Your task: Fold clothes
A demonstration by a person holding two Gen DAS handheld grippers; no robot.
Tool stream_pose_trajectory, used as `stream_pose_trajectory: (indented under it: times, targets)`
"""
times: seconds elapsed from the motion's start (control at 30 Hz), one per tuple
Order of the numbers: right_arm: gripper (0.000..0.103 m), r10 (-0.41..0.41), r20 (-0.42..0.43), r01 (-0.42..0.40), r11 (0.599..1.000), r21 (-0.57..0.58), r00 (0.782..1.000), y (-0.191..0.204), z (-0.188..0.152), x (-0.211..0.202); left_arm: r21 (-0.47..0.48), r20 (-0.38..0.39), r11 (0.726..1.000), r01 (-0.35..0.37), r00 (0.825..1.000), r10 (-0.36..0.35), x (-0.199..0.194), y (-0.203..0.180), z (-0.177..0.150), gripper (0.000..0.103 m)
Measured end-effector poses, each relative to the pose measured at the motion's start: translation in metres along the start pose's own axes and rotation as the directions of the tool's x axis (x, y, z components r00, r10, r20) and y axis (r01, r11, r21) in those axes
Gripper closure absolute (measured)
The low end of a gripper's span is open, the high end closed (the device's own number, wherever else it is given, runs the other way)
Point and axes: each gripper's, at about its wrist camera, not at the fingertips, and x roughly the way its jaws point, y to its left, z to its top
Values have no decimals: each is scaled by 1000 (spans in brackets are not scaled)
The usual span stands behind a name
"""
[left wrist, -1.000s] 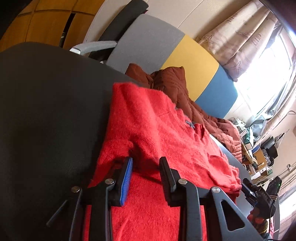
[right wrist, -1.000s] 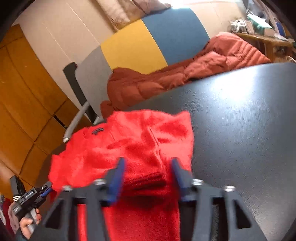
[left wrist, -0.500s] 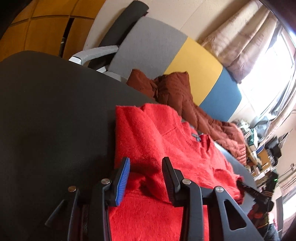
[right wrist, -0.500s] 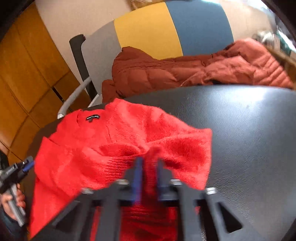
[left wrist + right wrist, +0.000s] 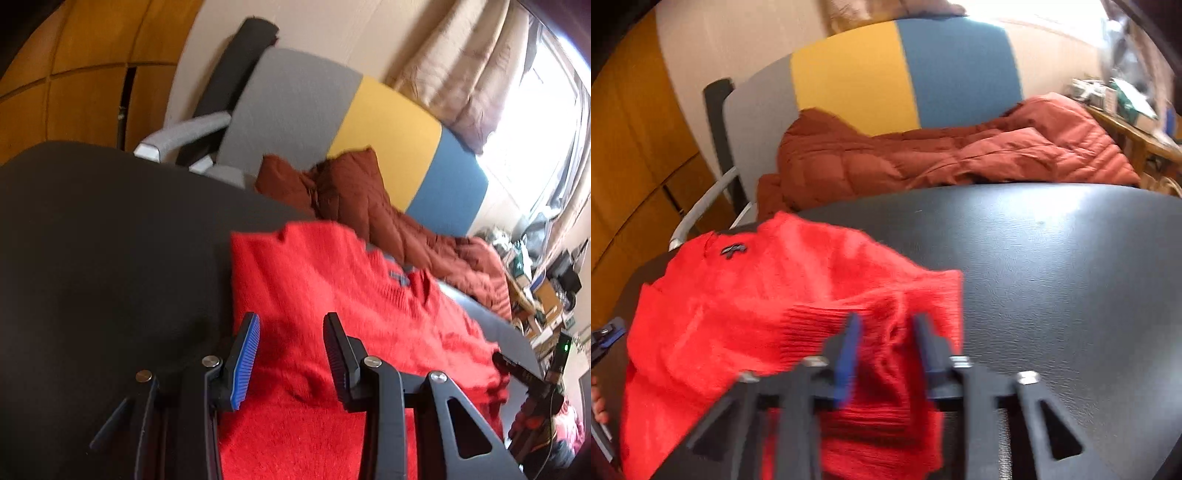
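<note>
**Red sweater on the black bench, both tongs spread above it**

Lying on the black bench (image 5: 92,236): a fuzzy red sweater (image 5: 332,295), partly folded, neckline with small dark label toward the far edge. Bunched at the right-hand side in the right wrist view, with a ribbed cuff or hem piled on top of the body.

Left tongs (image 5: 291,354): spread, blue-ribbed pad on one side, black pad on the other, nothing pinched; red knit visible through the gap, below and beyond the fingers. Whether the tips touch the cloth: cannot tell.

Right tongs (image 5: 886,347): jaws just been opening, now parted, with a ridge of the ribbed red fabric standing between them; pads not seen pressing on it. Blurred, so contact at the tips unclear.

Behind the bench: a chair (image 5: 849,81) with a grey, yellow and blue back, and a rust-brown quilted jacket (image 5: 923,158) heaped on the seat, reaching the bench's far edge. Wooden panels (image 5: 74,92) to the left, a curtain (image 5: 472,74) and bright window to the right.
</note>
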Motion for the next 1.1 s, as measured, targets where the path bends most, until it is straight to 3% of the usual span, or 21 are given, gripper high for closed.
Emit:
stream_pose_trajectory:
  times: [0.1, 0.17, 0.33, 0.43, 0.53, 0.8, 1.03, 1.1]
  targets:
    - [61, -30, 65, 32, 999, -25, 997, 3, 6, -19, 17, 35, 1000, 16, 999, -17, -7, -5, 10, 67]
    - [61, 18, 87, -13, 998, -57, 996, 15, 11, -29, 66, 23, 998, 23, 999, -24, -1, -17, 13, 67]
    - [61, 119, 19, -115, 981, -153, 993, 62, 2, -19, 152, -34, 988, -20, 999, 26, 31, -40, 6, 67]
    - [58, 68, -53, -77, 976, -203, 996, 81, -18, 2, 169, -68, 985, -44, 996, 57, 46, -35, -11, 66]
    - [55, 26, -17, -29, 976, -217, 1000, 84, -30, 9, 184, -83, 982, -46, 995, 62, 56, -31, -24, 66]
    - [50, -18, 2, 18, 976, -216, 1000, 86, -19, 30, 231, -72, 969, -89, 991, 108, 95, -42, -4, 62]
    - [49, -12, 7, 13, 981, -195, 1000, 81, -9, 39, 257, -42, 960, -113, 991, 128, 89, -49, -5, 63]
    - [49, -4, 10, 6, 981, -195, 1000, 81, -10, 37, 184, -42, 980, -76, 995, 85, 75, -40, -6, 63]
